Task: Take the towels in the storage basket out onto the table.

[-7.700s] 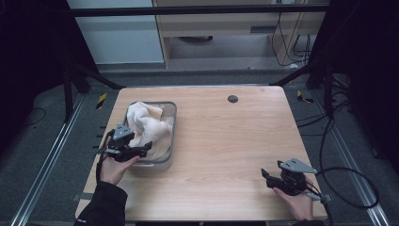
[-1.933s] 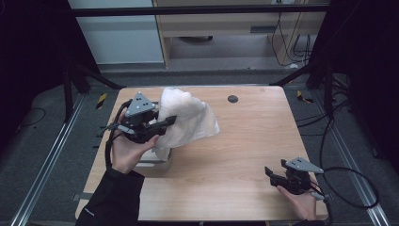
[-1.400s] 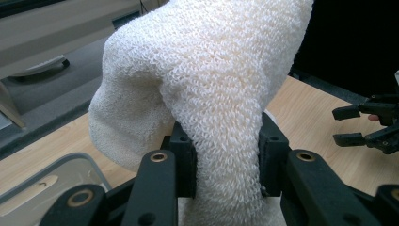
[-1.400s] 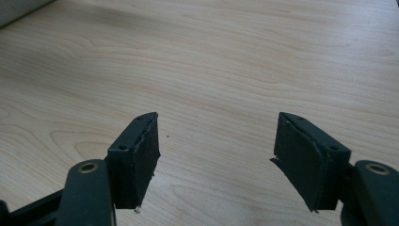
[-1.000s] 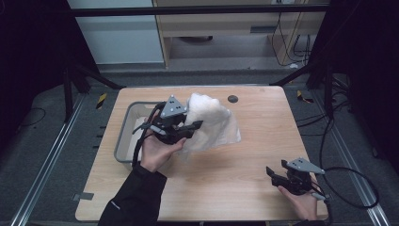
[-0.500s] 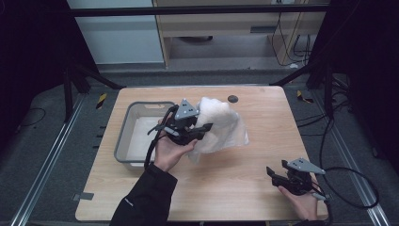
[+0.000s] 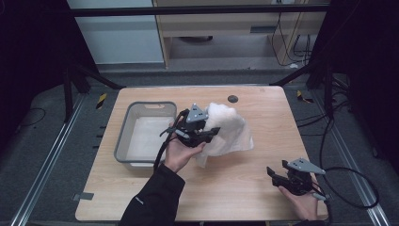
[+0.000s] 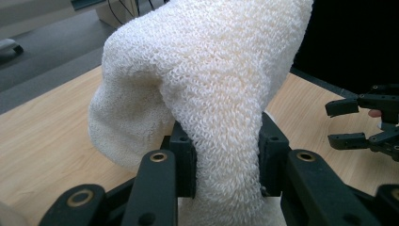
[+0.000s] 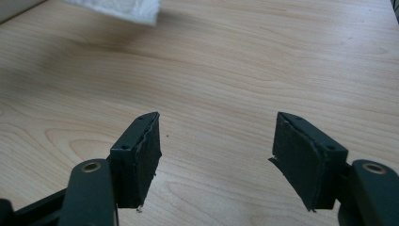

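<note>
Left tongs (image 7: 203, 134) clamped on bunched fold of white towel (image 7: 226, 132), holding it above tabletop (image 7: 263, 113) mid-way, just right of grey bin (image 7: 123, 141); looks like carrying it out to lay flat. Towel thick, loopy terry, soft and floppy, drooping in rounded lump over pads. Right tongs (image 7: 277, 175) parked near right edge, gaping, nothing between, probably waiting to grab a corner. Pale wood grain, smooth.

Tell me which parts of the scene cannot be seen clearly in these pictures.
- Towel: its lower end is cut off by the left gripper view's bottom edge.
- Left gripper: in the high view the towel hides its jaws.
- Grey bin: the forearm covers its near corner.
</note>
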Available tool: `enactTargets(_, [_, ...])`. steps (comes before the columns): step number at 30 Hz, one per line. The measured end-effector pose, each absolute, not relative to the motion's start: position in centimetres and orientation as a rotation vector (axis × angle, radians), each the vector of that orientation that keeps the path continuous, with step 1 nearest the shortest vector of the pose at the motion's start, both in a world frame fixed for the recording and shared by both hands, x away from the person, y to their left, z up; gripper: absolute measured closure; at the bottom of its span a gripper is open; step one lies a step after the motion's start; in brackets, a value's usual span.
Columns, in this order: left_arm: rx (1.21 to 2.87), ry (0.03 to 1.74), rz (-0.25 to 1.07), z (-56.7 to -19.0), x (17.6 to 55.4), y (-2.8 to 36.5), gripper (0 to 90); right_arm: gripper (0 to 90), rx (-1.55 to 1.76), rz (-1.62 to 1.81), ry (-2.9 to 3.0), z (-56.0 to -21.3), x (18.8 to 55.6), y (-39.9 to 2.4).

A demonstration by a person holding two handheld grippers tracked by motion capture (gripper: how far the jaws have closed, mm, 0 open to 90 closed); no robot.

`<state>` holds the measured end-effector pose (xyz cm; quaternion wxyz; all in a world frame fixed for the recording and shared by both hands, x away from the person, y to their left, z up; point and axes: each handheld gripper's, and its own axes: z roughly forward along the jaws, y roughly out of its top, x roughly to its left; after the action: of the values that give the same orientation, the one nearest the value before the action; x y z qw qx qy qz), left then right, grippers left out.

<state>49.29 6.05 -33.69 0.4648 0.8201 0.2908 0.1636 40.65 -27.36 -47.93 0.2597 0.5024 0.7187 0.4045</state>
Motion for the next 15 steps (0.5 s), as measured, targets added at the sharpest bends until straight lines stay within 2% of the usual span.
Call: enactTargets(15, [2.046,0.712,0.379,-36.7,50.4,4.6,66.0,32.4,1.361,1.087,1.949,-48.0,40.7,-27.3])
